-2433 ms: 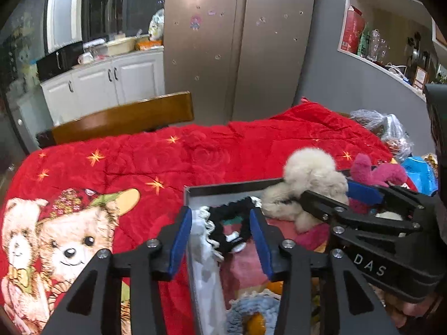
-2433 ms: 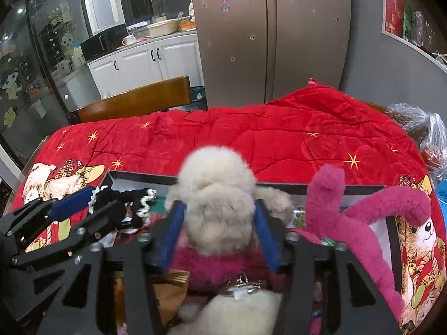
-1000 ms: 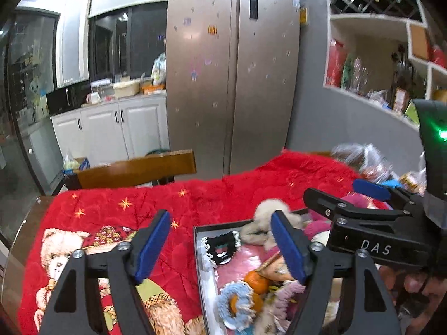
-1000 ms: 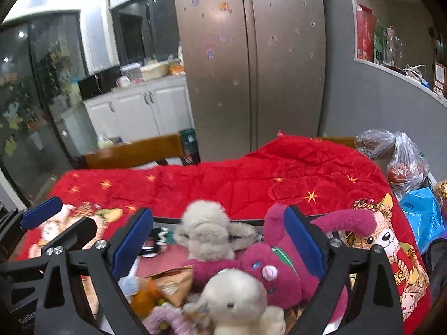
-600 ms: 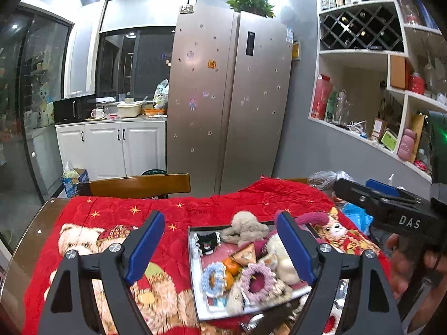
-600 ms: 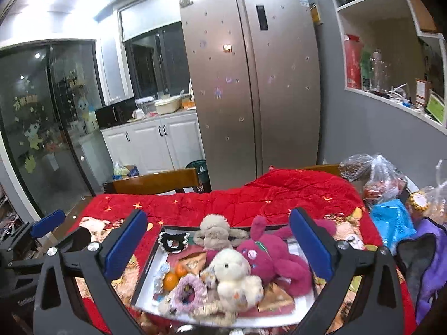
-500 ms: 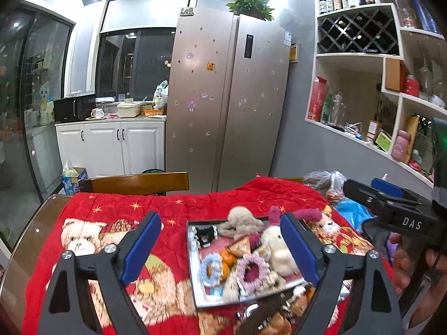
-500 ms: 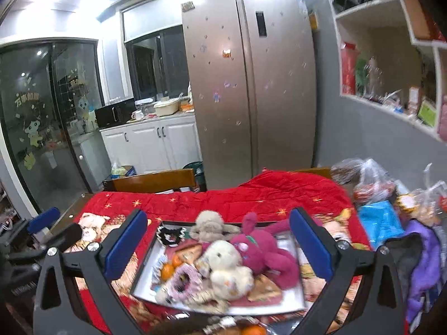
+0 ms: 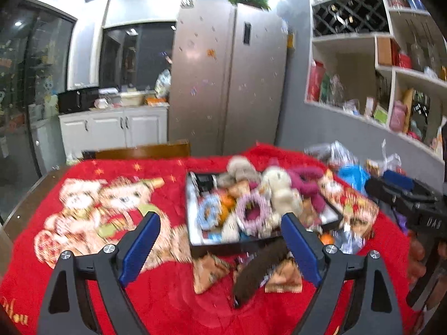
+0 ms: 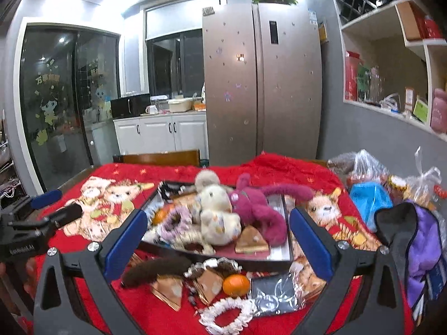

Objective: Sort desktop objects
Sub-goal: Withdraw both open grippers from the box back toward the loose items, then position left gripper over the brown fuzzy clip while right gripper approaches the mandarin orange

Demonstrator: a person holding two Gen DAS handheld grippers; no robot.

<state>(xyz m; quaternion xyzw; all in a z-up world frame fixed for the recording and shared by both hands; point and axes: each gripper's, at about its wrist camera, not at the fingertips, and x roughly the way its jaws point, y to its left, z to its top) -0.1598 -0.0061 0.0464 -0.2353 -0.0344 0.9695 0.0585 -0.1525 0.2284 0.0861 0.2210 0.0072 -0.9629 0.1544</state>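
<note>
A dark tray [image 10: 279, 254] on the red blanket holds a cream plush [image 10: 218, 212], a magenta plush rabbit [image 10: 257, 209], a beige plush [image 10: 206, 178] and several scrunchies. In front of the tray lie a brown furry band [image 10: 153, 272], triangular packets [image 10: 167, 290], an orange [image 10: 236, 284], a white lace scrunchie [image 10: 226, 315] and a dark packet [image 10: 275, 293]. My right gripper [image 10: 218, 245] is open and empty, raised above the near items. My left gripper [image 9: 220, 245] is open and empty, well back from the tray [image 9: 192, 234]; its view is blurred.
The red blanket with bear prints [image 10: 111, 195] covers the table. Plastic bags and a blue bag [image 10: 368, 195] crowd the right side, with a purple cloth [image 10: 419, 240] nearer. A wooden chair back [image 10: 162, 157] stands behind the table; a fridge [image 10: 262, 83] is beyond.
Both grippers opened, let go of the items in the tray, and pulled up and back. The tray and the loose items in front of it now show in full.
</note>
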